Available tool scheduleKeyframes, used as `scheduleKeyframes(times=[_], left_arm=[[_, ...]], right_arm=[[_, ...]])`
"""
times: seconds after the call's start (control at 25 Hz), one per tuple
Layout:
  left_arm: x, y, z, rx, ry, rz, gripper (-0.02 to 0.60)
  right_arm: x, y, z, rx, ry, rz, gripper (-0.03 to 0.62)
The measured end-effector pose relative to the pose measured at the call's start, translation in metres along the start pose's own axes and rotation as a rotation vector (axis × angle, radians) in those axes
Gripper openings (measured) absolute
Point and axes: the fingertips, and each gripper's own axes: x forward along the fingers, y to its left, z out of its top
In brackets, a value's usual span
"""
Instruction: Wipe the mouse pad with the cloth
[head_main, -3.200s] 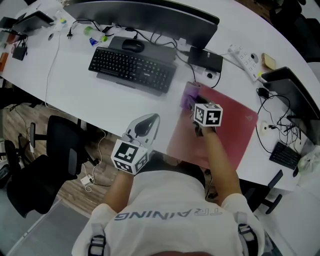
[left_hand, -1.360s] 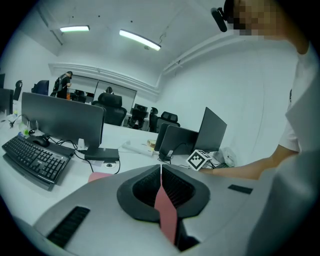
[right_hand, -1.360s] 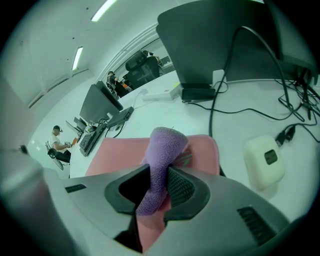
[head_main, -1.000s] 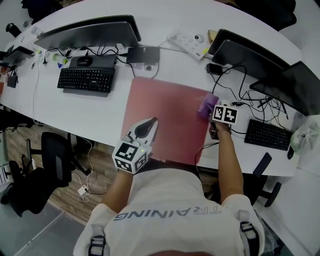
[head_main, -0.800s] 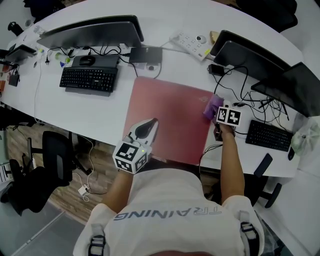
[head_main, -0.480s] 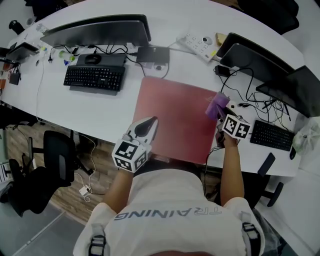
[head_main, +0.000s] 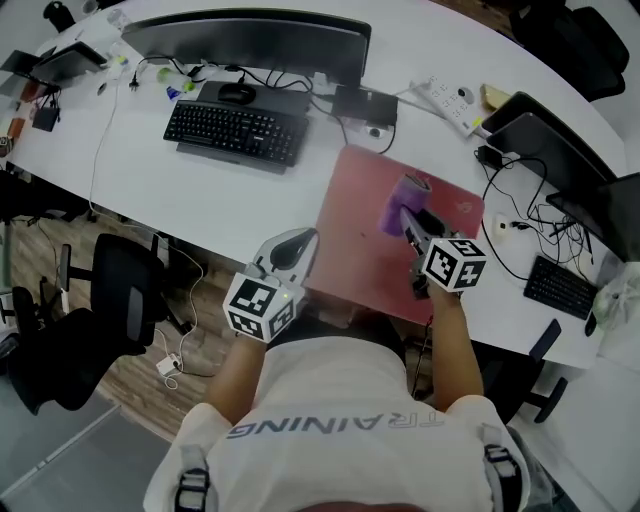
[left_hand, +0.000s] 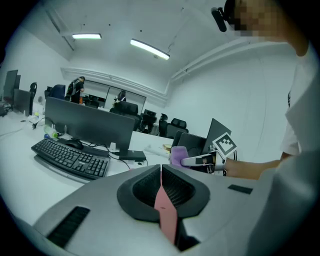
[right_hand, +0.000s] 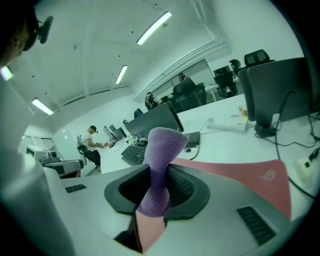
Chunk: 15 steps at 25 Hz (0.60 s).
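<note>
Item: purple fleecy cloth (head_main: 399, 203). It is bunched into a roll and pinched at its waist by the right gripper (head_main: 408, 218), with its free end standing out past the jaw tips. In the right gripper view the cloth (right_hand: 161, 160) fills the gap of that gripper (right_hand: 158, 182), and both jaws are clamped against it from either side. In the head view it sits right of centre, over the upper middle of the pad. I cannot tell whether it touches the pad.

Item: pink-red rectangular mouse pad (head_main: 350, 250). It lies flat on the white curved desk (head_main: 150, 190), right of centre in the head view, its near edge close to the desk's near edge. In the right gripper view the pad (right_hand: 240, 175) spreads to the right behind the jaws, with a faint emblem near one corner.

Item: left gripper (head_main: 305, 240). It is at the lower centre of the head view, just left of the pad's near-left corner and apart from the cloth. In its own view the jaws of this gripper (left_hand: 161, 171) are pressed together with nothing held. A thin pink sliver shows in the slit below where they meet.

Surroundings, head view:
- black keyboard (head_main: 235, 130), upper left
- black computer mouse (head_main: 237, 93), just beyond that keyboard
- wide black monitor (head_main: 250, 35), along the top
- white power strip (head_main: 447, 97), upper right
- second black keyboard (head_main: 560, 288), right edge
- black office chair (head_main: 120, 300), left, off the desk
</note>
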Motion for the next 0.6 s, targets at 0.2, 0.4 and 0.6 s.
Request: scheduleKeyframes(times=[0.2,0.4,0.6], left_arm=[[-0.047,0.046,-0.011,-0.026,0.0,0.058,0.037],[-0.084,0.084,-0.023,-0.051,-0.001,0.102,0.037],[-0.102,0.107,-0.035,-0.076,0.002,0.098,0.037]], right_arm=[[0.064,0.06,-0.037,0.01,0.104,0.068,0.11],[0.122,0.089,-0.08,0.083,0.221,0.084,0.11],[0.166,0.089,-0.123,0.056,0.342,0.016,0.11]])
